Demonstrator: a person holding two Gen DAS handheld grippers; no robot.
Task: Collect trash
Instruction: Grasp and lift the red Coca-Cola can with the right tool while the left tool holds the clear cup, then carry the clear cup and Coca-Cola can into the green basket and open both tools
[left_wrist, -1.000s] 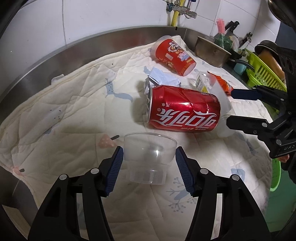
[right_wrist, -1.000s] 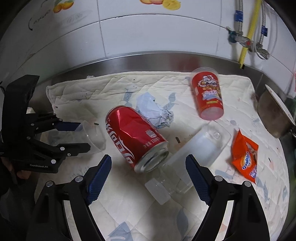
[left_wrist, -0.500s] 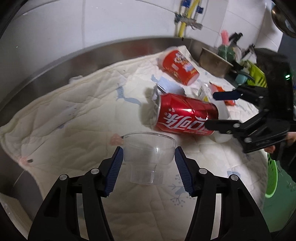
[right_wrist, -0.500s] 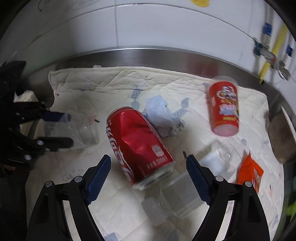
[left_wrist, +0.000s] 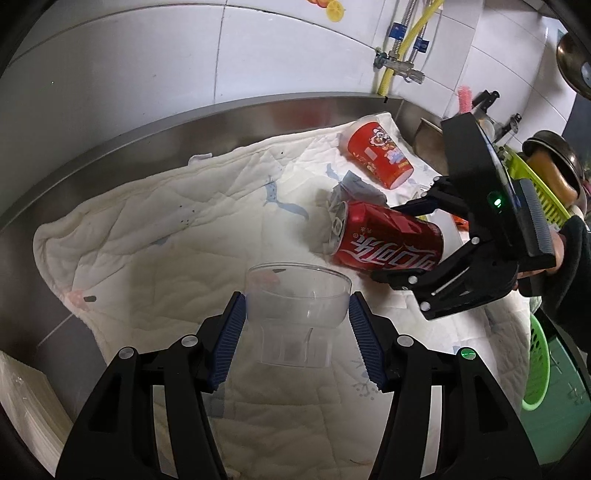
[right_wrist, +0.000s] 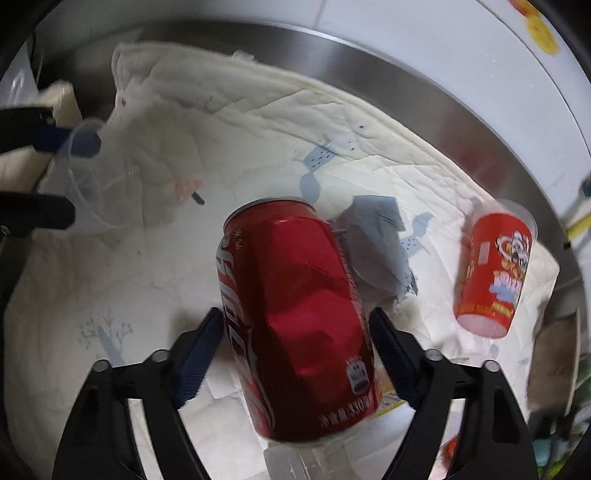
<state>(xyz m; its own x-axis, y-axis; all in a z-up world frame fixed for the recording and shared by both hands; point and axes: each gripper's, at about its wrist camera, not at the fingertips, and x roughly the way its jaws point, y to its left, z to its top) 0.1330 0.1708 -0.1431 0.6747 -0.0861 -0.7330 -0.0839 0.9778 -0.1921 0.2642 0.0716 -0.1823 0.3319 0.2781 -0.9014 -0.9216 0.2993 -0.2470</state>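
Note:
My left gripper (left_wrist: 297, 332) is shut on a clear plastic cup (left_wrist: 297, 306) and holds it above the quilted white cloth (left_wrist: 166, 221). My right gripper (right_wrist: 295, 339) is shut on a dented red cola can (right_wrist: 295, 314), its jaws on the can's two sides. In the left wrist view the can (left_wrist: 388, 243) sits between the right gripper's fingers (left_wrist: 402, 275). A red snack cup (left_wrist: 380, 155) lies on its side at the back. Crumpled paper (right_wrist: 376, 240) lies just behind the can.
A steel counter wall (left_wrist: 147, 140) runs behind the cloth. A green basket (left_wrist: 535, 369) hangs at the right edge, with a green dish rack (left_wrist: 535, 184) and pots behind. A clear plastic container (right_wrist: 295, 458) lies under the can. An orange wrapper lies at the right.
My right gripper moved forward and closed on the cola can. My left gripper lifted the clear cup and drew back to the left.

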